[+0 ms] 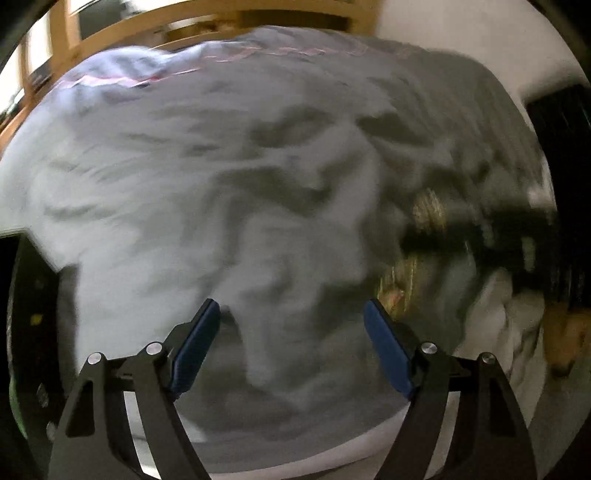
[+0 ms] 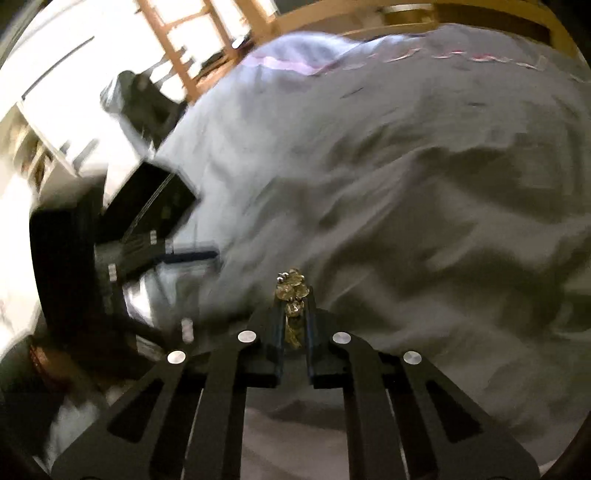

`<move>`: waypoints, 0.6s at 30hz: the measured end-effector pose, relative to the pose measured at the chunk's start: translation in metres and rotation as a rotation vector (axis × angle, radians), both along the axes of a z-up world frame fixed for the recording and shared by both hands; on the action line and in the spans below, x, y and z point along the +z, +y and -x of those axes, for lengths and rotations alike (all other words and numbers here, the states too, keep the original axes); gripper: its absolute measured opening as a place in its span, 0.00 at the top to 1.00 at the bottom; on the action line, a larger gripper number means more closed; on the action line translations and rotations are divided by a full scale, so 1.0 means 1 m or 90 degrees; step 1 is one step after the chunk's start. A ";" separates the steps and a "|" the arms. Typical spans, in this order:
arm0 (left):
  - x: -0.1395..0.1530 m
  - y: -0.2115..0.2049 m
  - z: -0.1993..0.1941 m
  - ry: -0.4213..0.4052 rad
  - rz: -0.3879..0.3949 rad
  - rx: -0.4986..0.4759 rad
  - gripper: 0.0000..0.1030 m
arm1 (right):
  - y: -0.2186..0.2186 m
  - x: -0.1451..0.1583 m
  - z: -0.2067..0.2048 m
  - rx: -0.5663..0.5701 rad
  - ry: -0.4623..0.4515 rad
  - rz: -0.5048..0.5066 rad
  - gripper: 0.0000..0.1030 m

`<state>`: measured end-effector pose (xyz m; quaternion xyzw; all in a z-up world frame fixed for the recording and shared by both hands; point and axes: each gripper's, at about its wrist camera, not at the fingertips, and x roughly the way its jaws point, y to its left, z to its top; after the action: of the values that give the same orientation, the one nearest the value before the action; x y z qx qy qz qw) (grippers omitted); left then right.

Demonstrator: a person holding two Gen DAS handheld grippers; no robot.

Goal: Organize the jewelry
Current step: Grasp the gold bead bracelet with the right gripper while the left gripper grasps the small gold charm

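My right gripper (image 2: 294, 295) is shut on a gold jewelry piece (image 2: 291, 288) with small leaf-like parts and silver beads, held above a rumpled grey-white bedsheet (image 2: 406, 184). My left gripper (image 1: 291, 314) is open and empty, with blue pads (image 1: 199, 339), over the same sheet (image 1: 184, 184). In the left wrist view the right gripper (image 1: 480, 236) shows blurred at the right, with blurred gold jewelry (image 1: 428, 210) beside it. In the right wrist view the left gripper (image 2: 192, 254) shows blurred at the left.
A wooden bed frame (image 1: 147, 33) runs along the far edge; it also shows in the right wrist view (image 2: 369, 14). A pink stitched hem (image 2: 406, 55) marks the far side of the sheet. A dark object (image 2: 147, 99) lies at the bed's left edge.
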<state>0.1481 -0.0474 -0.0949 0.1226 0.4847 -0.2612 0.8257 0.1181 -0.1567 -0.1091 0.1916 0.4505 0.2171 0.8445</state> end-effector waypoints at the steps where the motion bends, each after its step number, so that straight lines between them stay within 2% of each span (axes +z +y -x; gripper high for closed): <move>1: -0.004 -0.009 0.005 -0.008 -0.013 -0.023 0.23 | -0.006 -0.002 -0.001 -0.017 0.006 -0.019 0.91; 5: -0.009 -0.028 0.019 -0.038 -0.025 -0.066 0.23 | -0.014 0.001 -0.001 -0.042 0.002 -0.043 0.91; 8: -0.002 -0.028 0.023 -0.048 -0.002 -0.071 0.23 | -0.019 0.007 0.003 -0.043 -0.013 -0.092 0.91; 10: 0.001 -0.028 0.026 -0.049 0.022 -0.075 0.23 | -0.021 0.009 0.005 -0.050 -0.026 -0.098 0.91; 12: 0.001 -0.029 0.028 -0.055 0.025 -0.074 0.26 | -0.023 0.011 0.009 -0.058 -0.032 -0.095 0.91; 14: -0.003 -0.034 0.030 -0.065 0.016 -0.075 0.35 | -0.023 0.010 0.008 -0.070 -0.031 -0.098 0.91; 16: -0.005 -0.038 0.030 -0.054 0.022 -0.081 0.41 | -0.025 0.009 0.009 -0.078 -0.031 -0.096 0.91; 18: -0.007 -0.041 0.029 -0.045 0.022 -0.086 0.53 | -0.026 0.009 0.009 -0.084 -0.031 -0.095 0.91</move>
<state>0.1189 -0.0880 -0.1016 0.1502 0.4412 -0.3203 0.8247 0.1089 -0.1831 -0.1000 0.2775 0.3990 0.1986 0.8511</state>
